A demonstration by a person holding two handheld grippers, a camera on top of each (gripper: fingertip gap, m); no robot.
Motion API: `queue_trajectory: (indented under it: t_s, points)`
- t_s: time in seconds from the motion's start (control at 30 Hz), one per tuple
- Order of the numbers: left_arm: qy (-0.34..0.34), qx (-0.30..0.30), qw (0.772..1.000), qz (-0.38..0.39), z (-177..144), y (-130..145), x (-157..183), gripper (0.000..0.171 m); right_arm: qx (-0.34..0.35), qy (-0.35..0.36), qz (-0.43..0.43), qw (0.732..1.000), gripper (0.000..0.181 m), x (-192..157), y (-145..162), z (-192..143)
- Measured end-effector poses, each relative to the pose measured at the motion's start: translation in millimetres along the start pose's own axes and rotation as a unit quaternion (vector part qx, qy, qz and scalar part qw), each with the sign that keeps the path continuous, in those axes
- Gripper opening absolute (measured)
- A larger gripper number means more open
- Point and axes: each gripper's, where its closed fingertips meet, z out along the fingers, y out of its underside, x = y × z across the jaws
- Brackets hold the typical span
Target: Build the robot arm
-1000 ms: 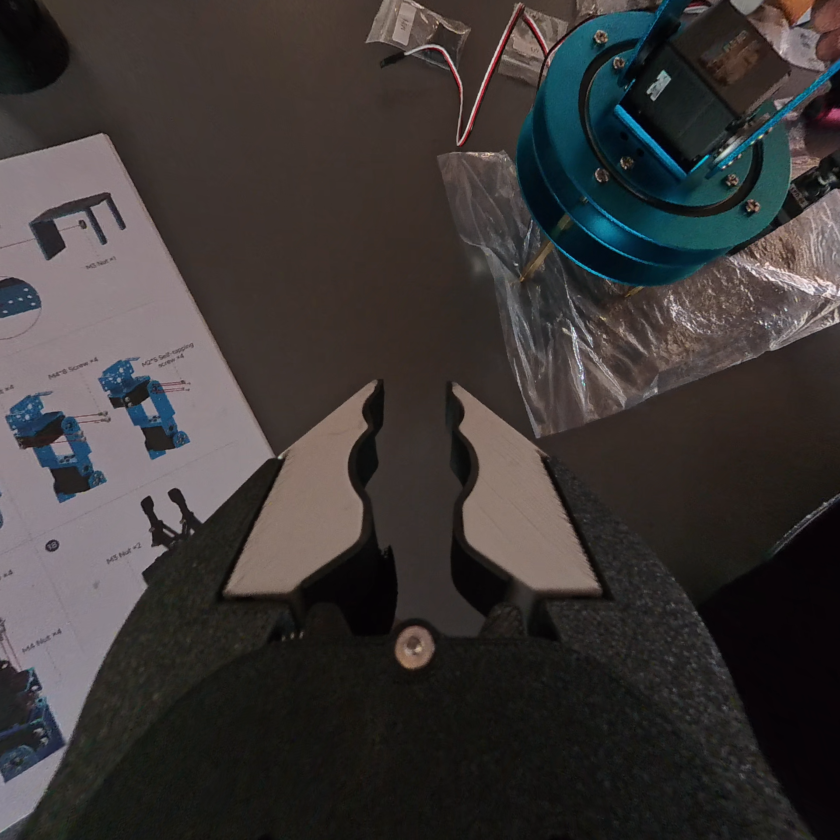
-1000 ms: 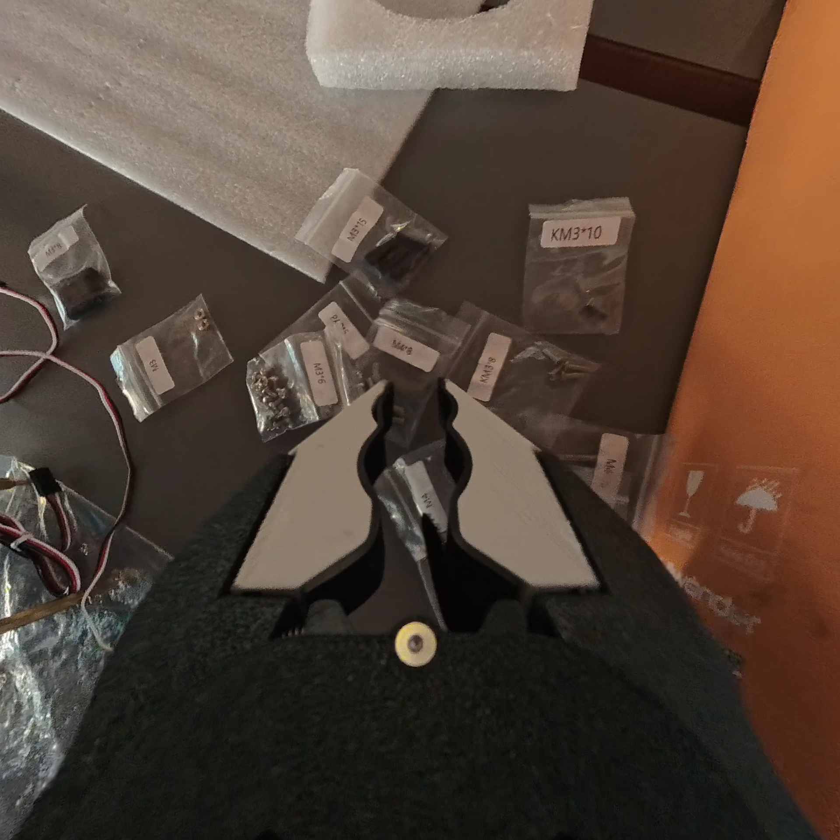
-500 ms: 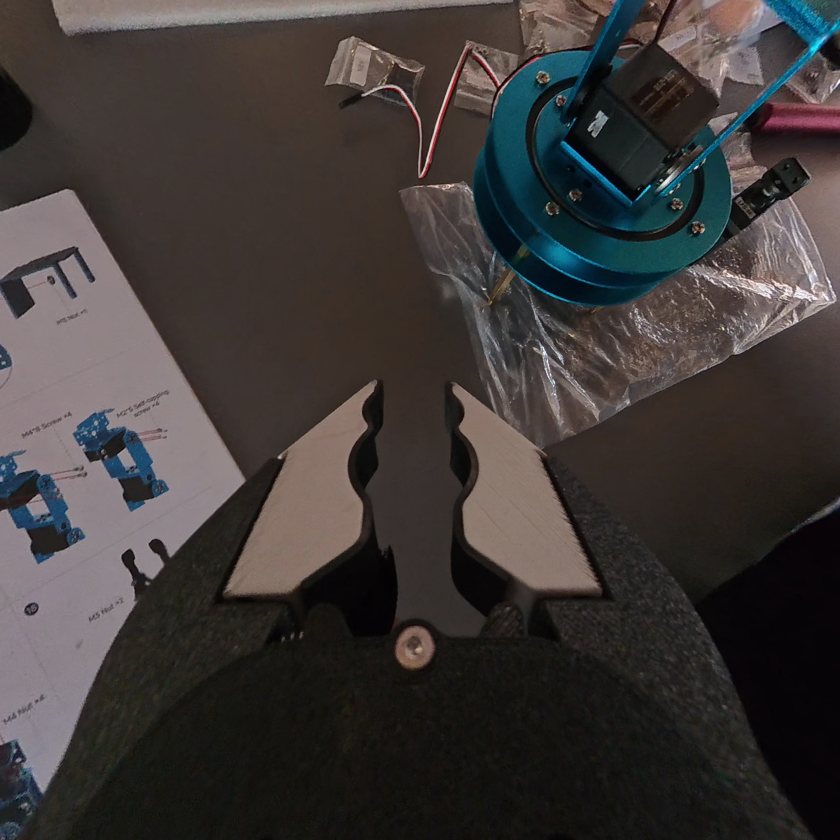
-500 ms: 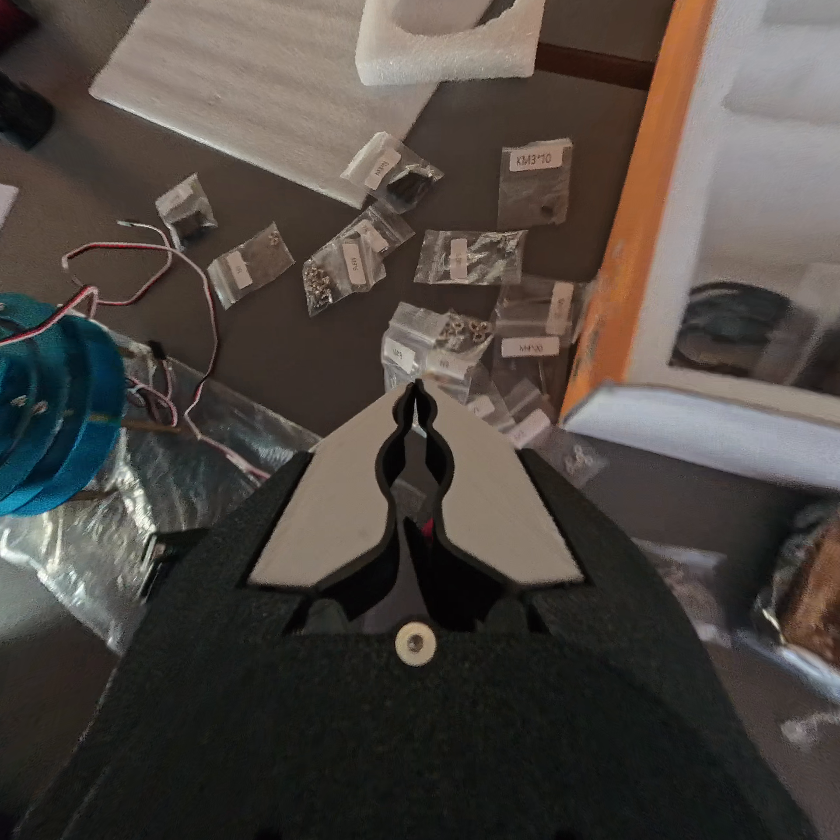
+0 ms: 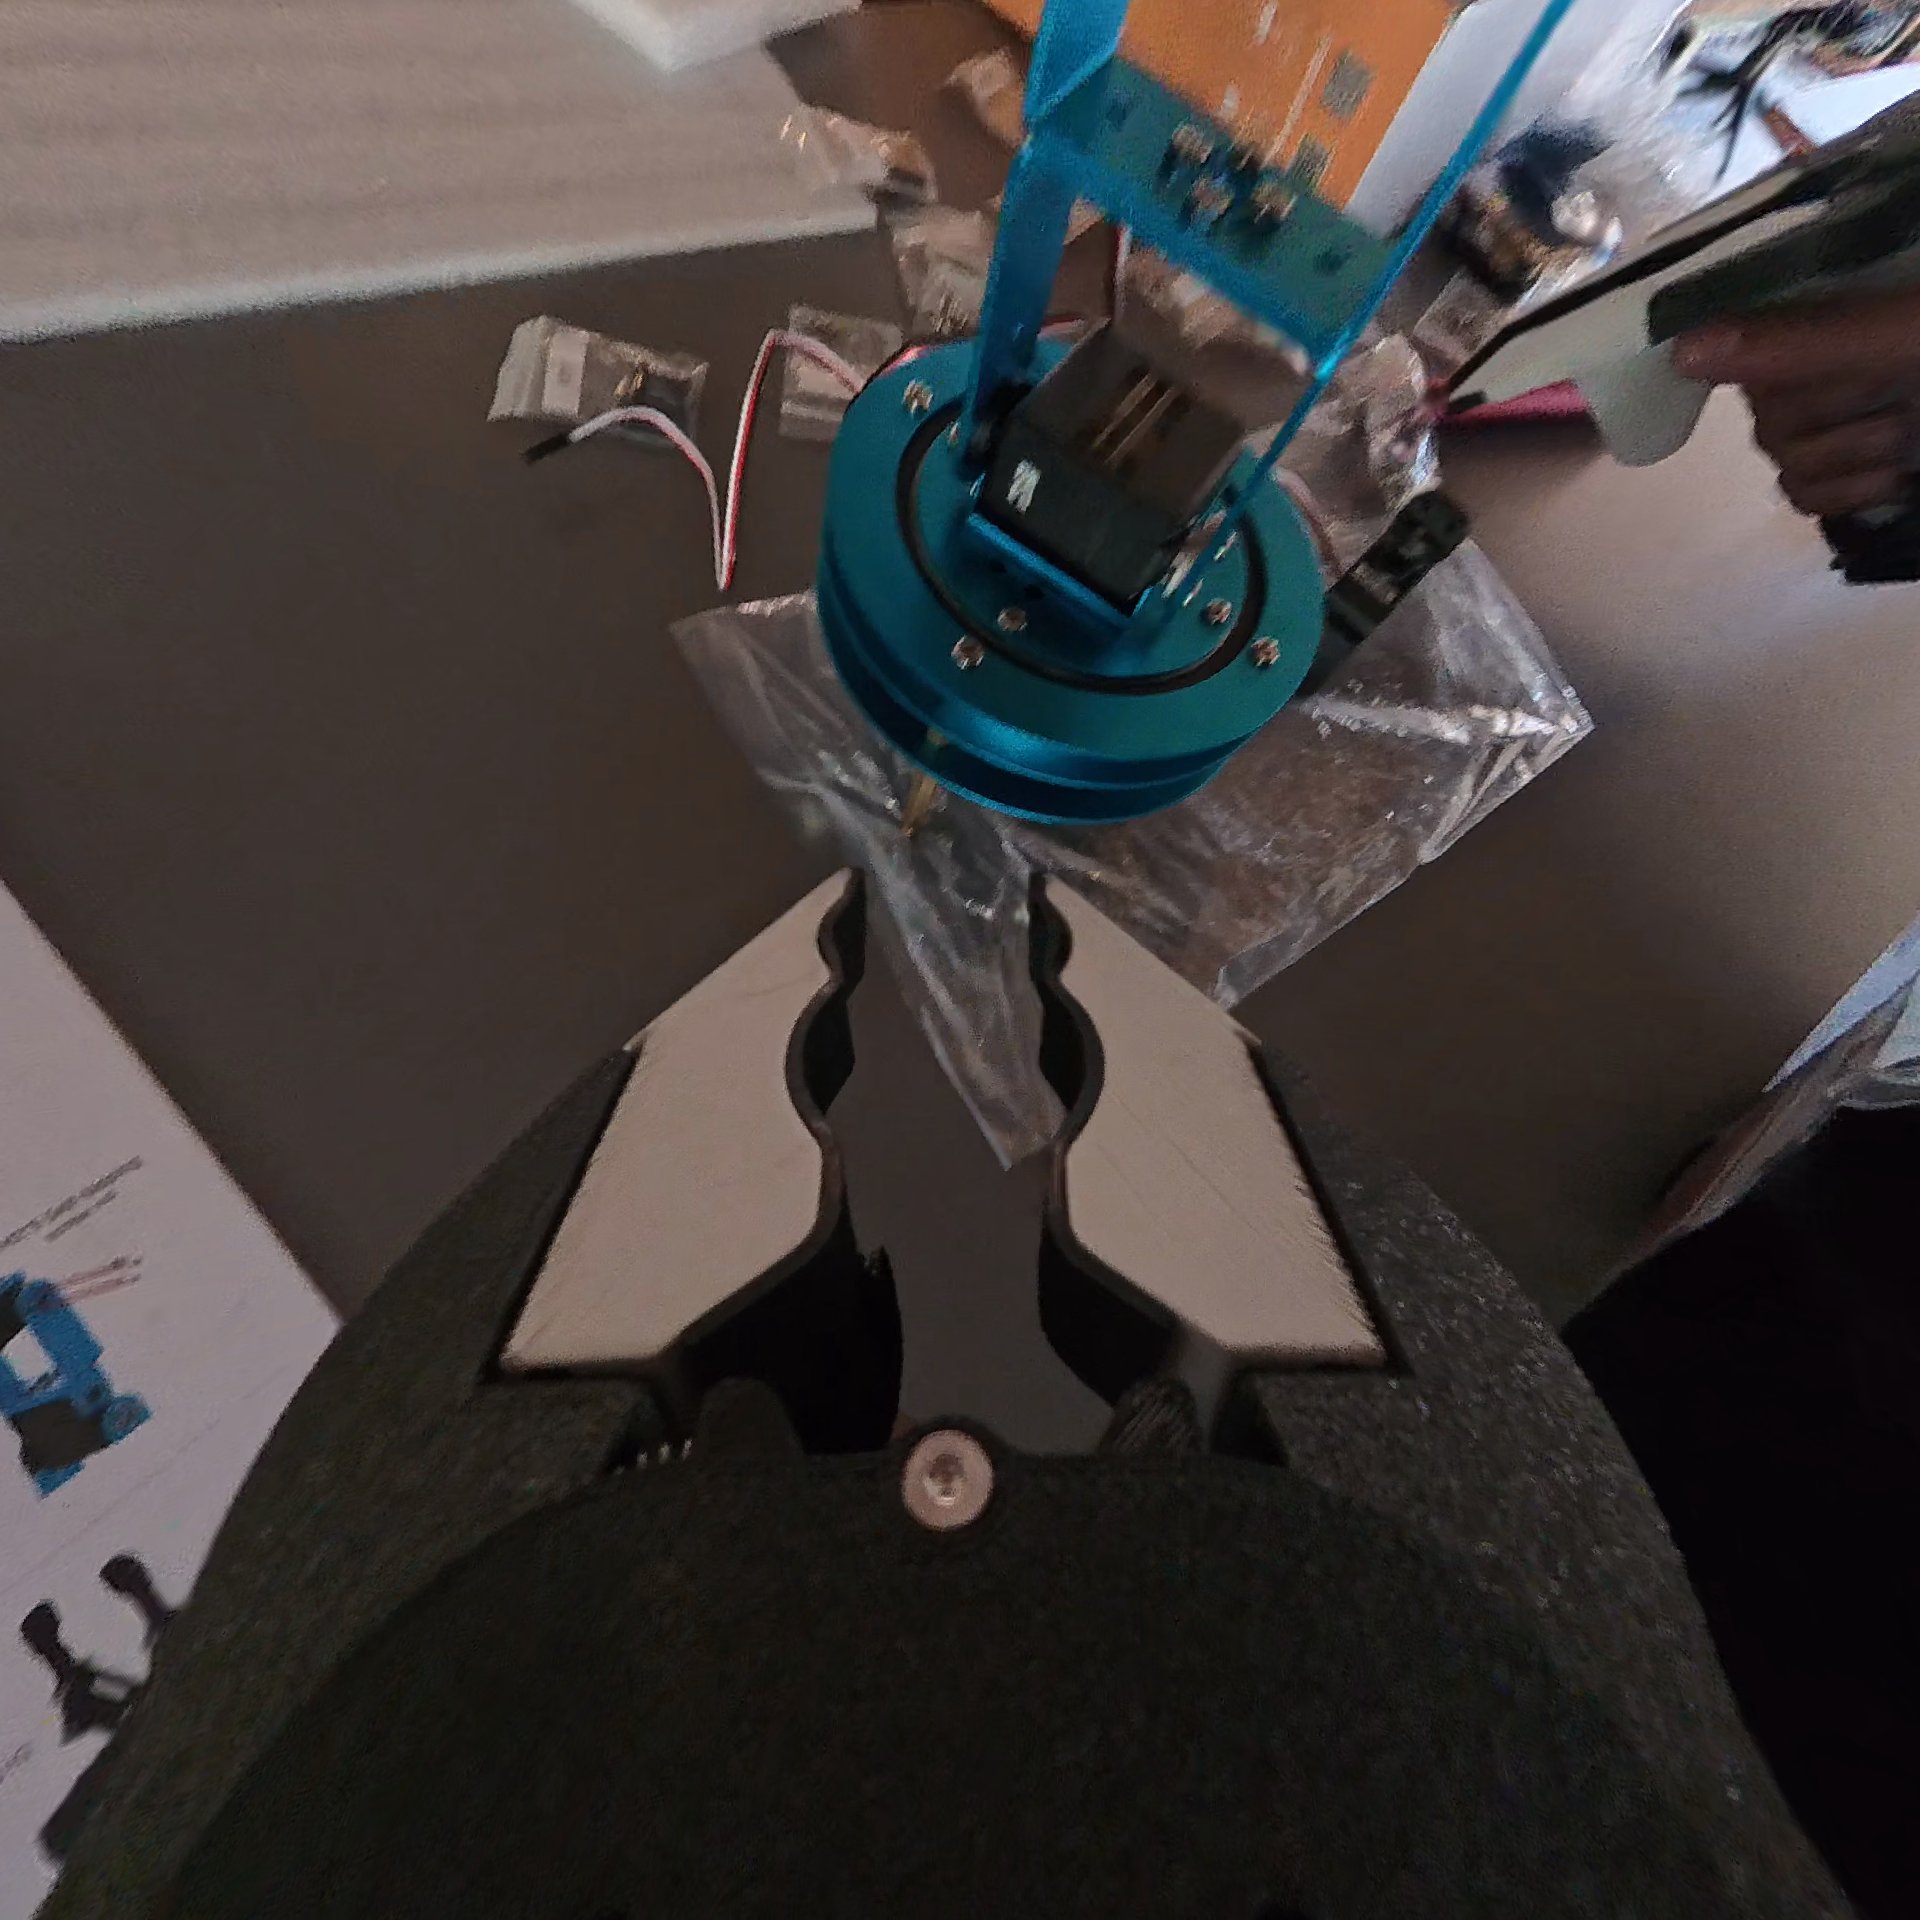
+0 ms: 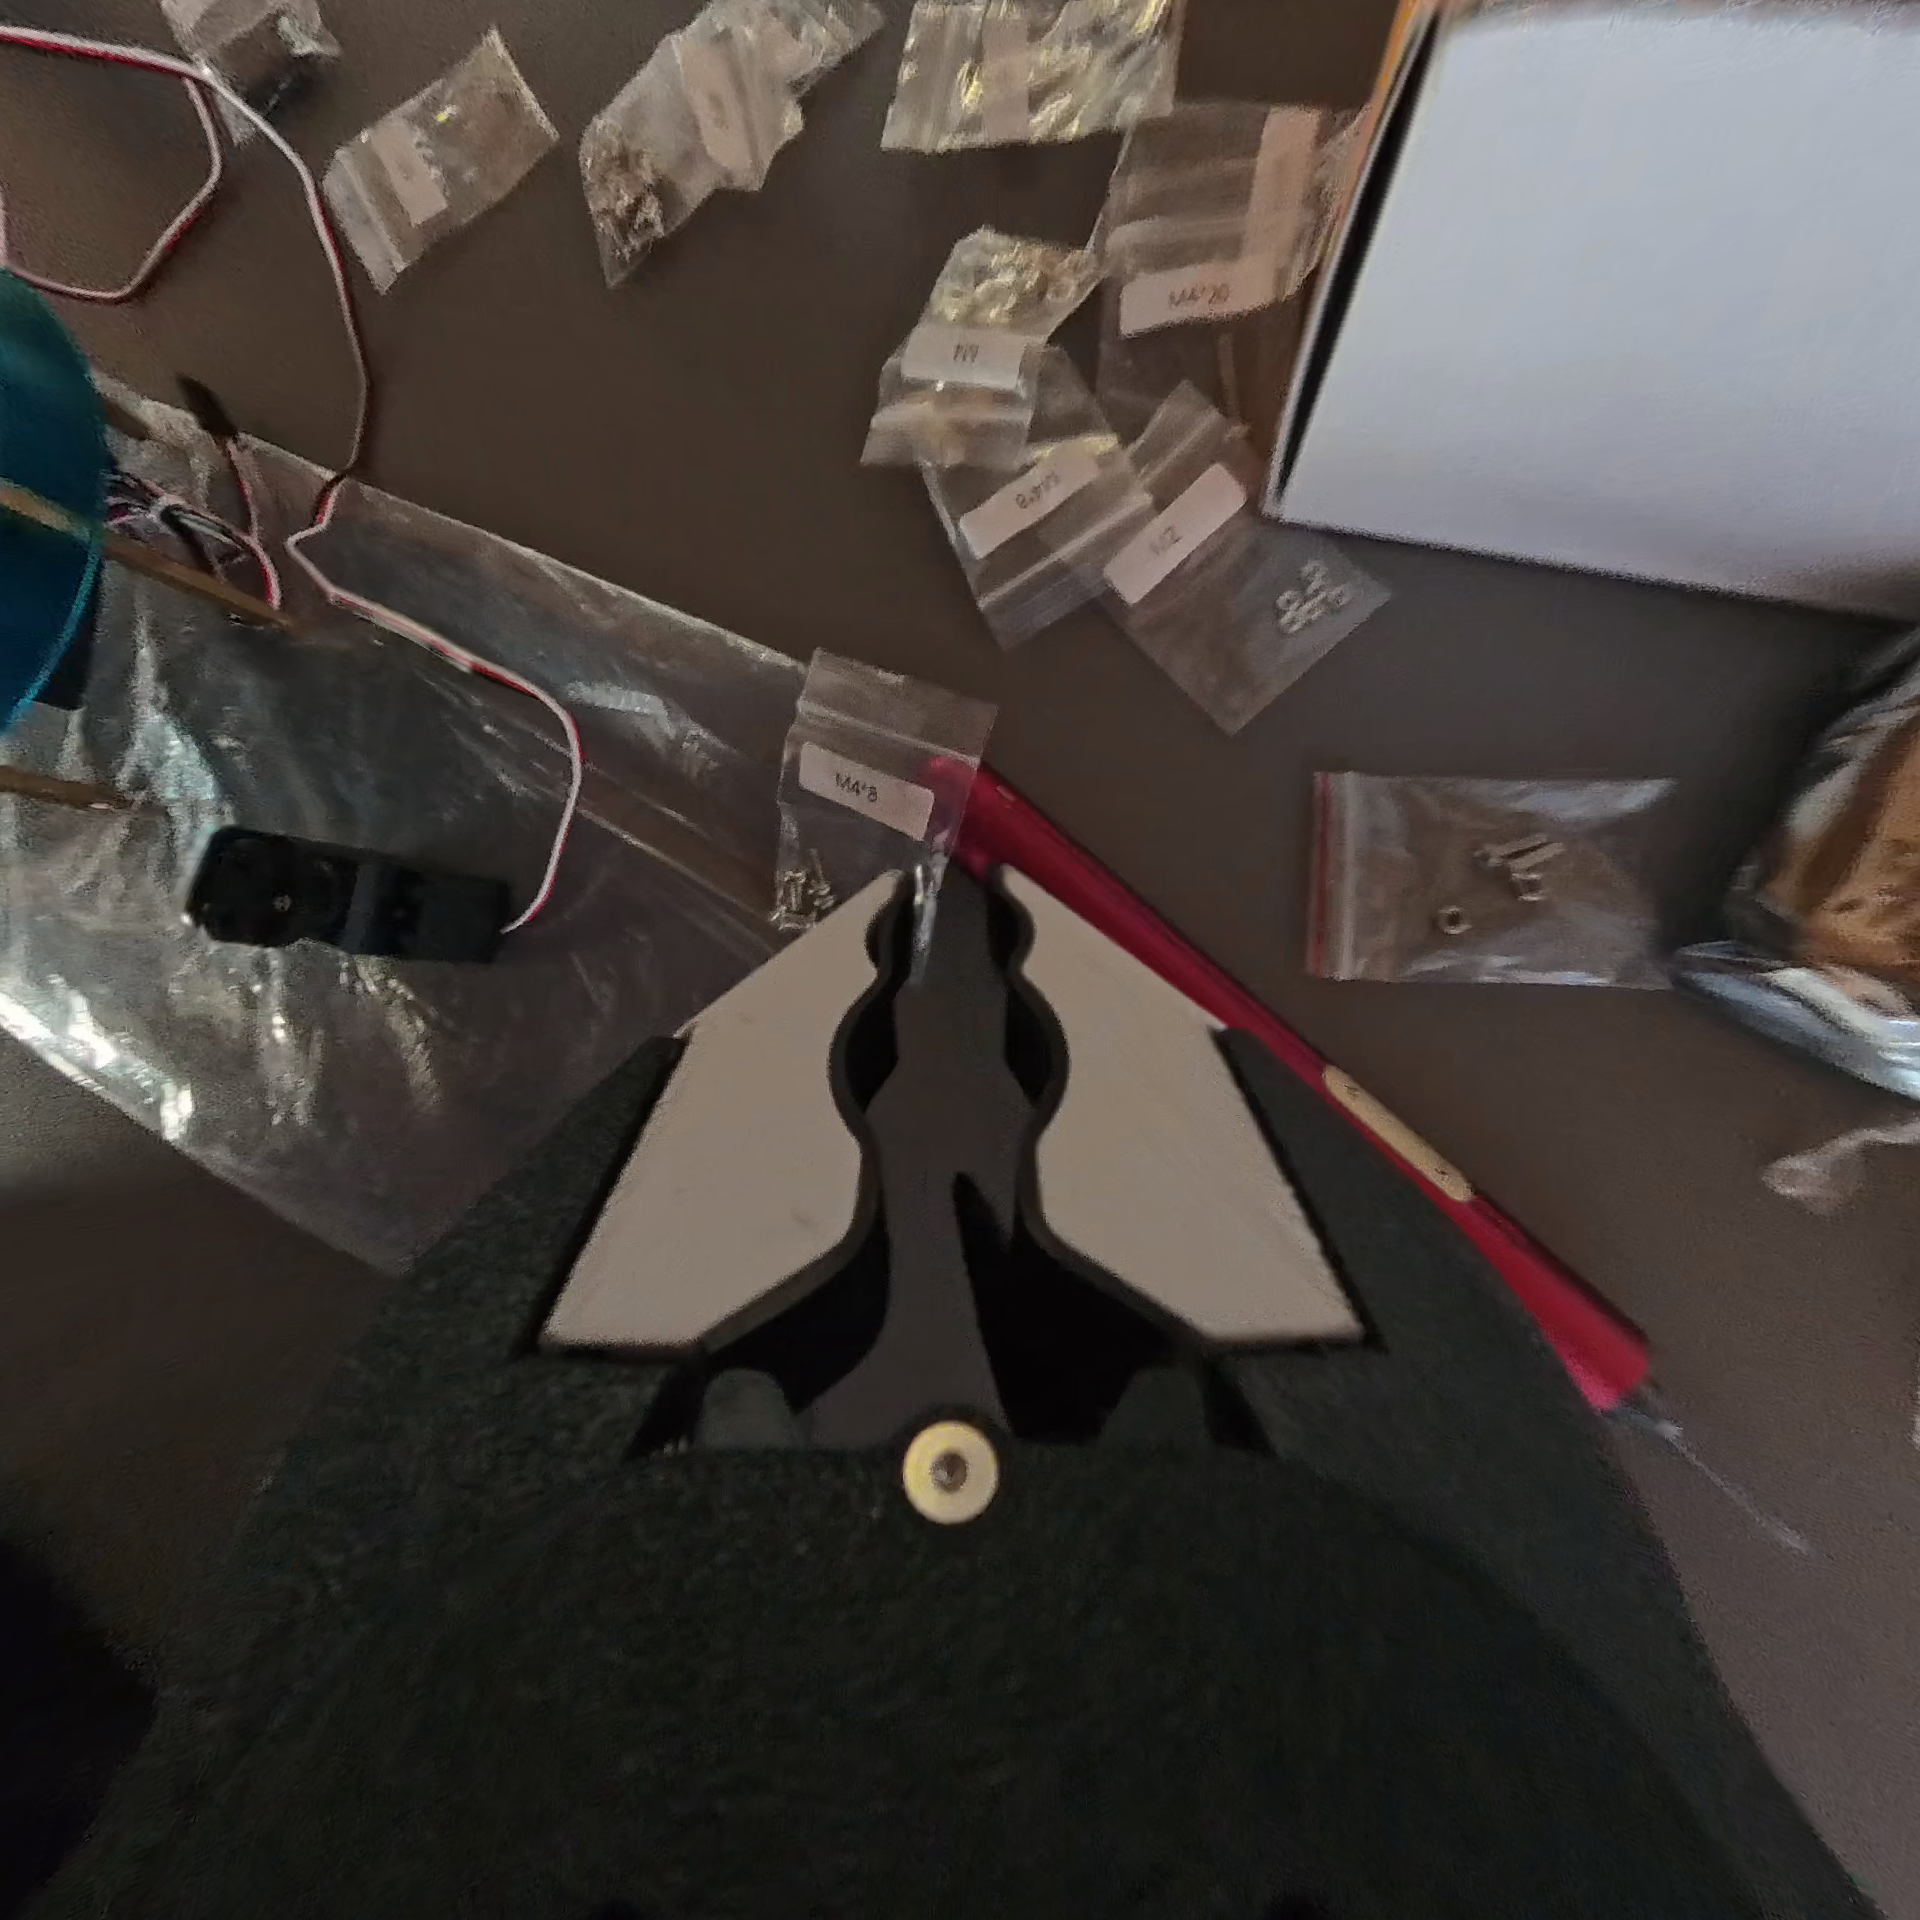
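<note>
My left gripper [image 5: 945, 894] is open and empty, above the near corner of a crinkled clear plastic bag [image 5: 1299, 831]. A blue round base [image 5: 1060, 727] with a black servo and blue bracket arms stands on that bag just beyond my fingertips. My right gripper [image 6: 948, 888] has its jaws a little apart. A small labelled zip bag of screws [image 6: 883, 769] lies right at its tips, one corner reaching between them. A red tool [image 6: 1247, 1039] runs under the right finger. The right gripper [image 5: 1507, 332] also shows in the left wrist view, held by a hand [image 5: 1829, 416].
Several small labelled parts bags [image 6: 987, 343] lie scattered ahead, one with a red strip [image 6: 1486, 873] to the right. A black servo part [image 6: 343, 904] and red-white wires [image 6: 353, 343] lie on the clear bag. A white box [image 6: 1610, 260] stands far right. An instruction sheet [image 5: 104, 1247] lies left. There is about 35 cm between the tips of the two grippers.
The right gripper closed among the small bags, swung back toward the clear bag and has now parted, with one labelled bag at its tips. The left gripper pulled back, still open.
</note>
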Motion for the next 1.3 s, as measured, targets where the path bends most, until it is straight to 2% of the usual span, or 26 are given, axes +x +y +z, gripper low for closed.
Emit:
queue_trajectory:
  t_s: [0.07, 0.13, 0.2, 0.27, 0.4, 0.6, 0.77, 0.9, 1.0, 1.13, 1.3]
  points:
    - [0.012, 0.029, 0.999, 0.016, 1.5, -11.0, 6.4, 0.046, 0.045, 0.004, -0.023, 0.999, 0.034, -9.9, -17.2, -10.5]
    - [0.027, 0.037, 0.998, 0.052, 6.1, -15.0, 11.2, 0.063, 0.100, -0.073, -0.062, 0.990, 0.052, -54.8, -39.4, -19.9]
    - [0.030, 0.029, 0.996, 0.078, 12.8, -14.6, 8.7, 0.067, 0.114, -0.144, -0.125, 0.975, 0.060, -104.8, -46.9, -23.2]
    - [0.015, 0.024, 0.996, 0.081, 15.4, -17.4, 2.1, 0.069, 0.104, -0.175, -0.163, 0.965, 0.068, -135.9, -46.2, -19.5]
    - [0.020, 0.054, 0.996, 0.063, 6.2, -23.4, 1.9, 0.069, 0.085, -0.206, -0.191, 0.956, 0.070, -165.2, -40.3, -9.4]
    - [0.057, 0.059, 0.997, 0.001, 3.3, -8.0, 13.6, 0.066, 0.051, -0.238, -0.220, 0.945, 0.071, -193.6, -25.2, 1.8]
    - [0.052, 0.034, 0.998, -0.005, 10.7, 2.3, 11.2, 0.065, 0.042, -0.240, -0.234, 0.941, 0.070, -202.1, -27.8, 6.2]
    - [0.047, 0.034, 0.998, -0.014, 7.9, -6.0, -3.1, 0.065, 0.051, -0.228, -0.232, 0.944, 0.069, -189.4, -39.4, 2.8]
    - [0.061, 0.031, 0.998, -0.005, 7.5, -9.6, 1.7, 0.065, 0.032, -0.213, -0.245, 0.945, 0.070, -178.6, -30.3, 5.4]
    - [0.114, 0.001, 0.993, -0.002, 11.1, 5.6, 32.0, 0.058, 0.026, -0.185, -0.232, 0.955, 0.073, -148.8, -11.9, -0.6]
    - [0.199, -0.007, 0.980, 0.000, 13.4, 17.7, 95.1, 0.052, 0.038, -0.171, -0.172, 0.969, 0.069, -107.0, 6.6, -17.8]
